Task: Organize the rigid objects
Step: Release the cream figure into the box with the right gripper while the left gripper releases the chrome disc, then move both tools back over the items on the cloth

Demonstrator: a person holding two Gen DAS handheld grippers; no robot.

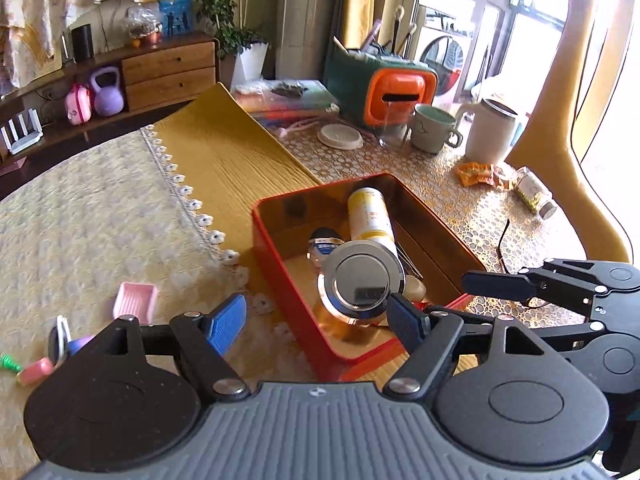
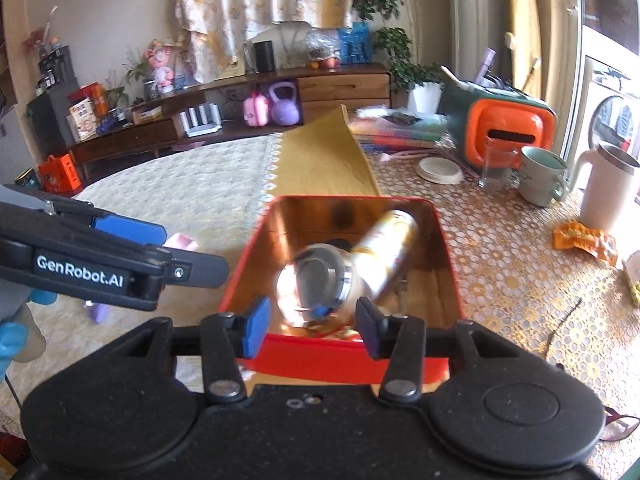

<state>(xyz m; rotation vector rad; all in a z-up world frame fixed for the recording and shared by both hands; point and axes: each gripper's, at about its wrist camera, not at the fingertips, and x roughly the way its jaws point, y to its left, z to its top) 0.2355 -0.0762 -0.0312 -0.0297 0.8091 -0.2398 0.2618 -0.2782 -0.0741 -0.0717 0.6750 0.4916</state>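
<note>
Red tin (image 1: 280,276) sits on the surface (image 1: 100,208), partly on a yellow mat (image 1: 224,160), between the cream lace cloth and the gold-patterned cloth. Open top, shiny gold inside.

Inside the tin: a yellow-and-white bottle (image 1: 370,216) lying on its side toward the far wall. Nearer to me, a glass jar with a silver lid (image 1: 362,276), lid facing the camera, tilted. In the right wrist view the jar (image 2: 316,284) is motion-blurred, so I cannot tell whether it is resting or loose. A small dark-capped item lies behind it; too hidden to name.

My left gripper (image 1: 316,324): fingers spread wide, nothing between them, hovering at the tin's near corner. The right finger pad sits just beside the jar lid; contact unclear.

My right gripper (image 2: 310,330): fingers apart, empty, held over the tin's near rim (image 2: 344,350), with the jar just beyond the tips.

Outside the tin, on the lace cloth: a small pink tray (image 1: 136,300), plus a few small pink, green and purple bits at the left edge.

Far side of the surface: green-and-orange box (image 1: 384,84), green mug (image 1: 434,126), white mug (image 1: 490,132), orange wrapper (image 1: 480,174), small spice jar (image 1: 534,192) lying down.
</note>
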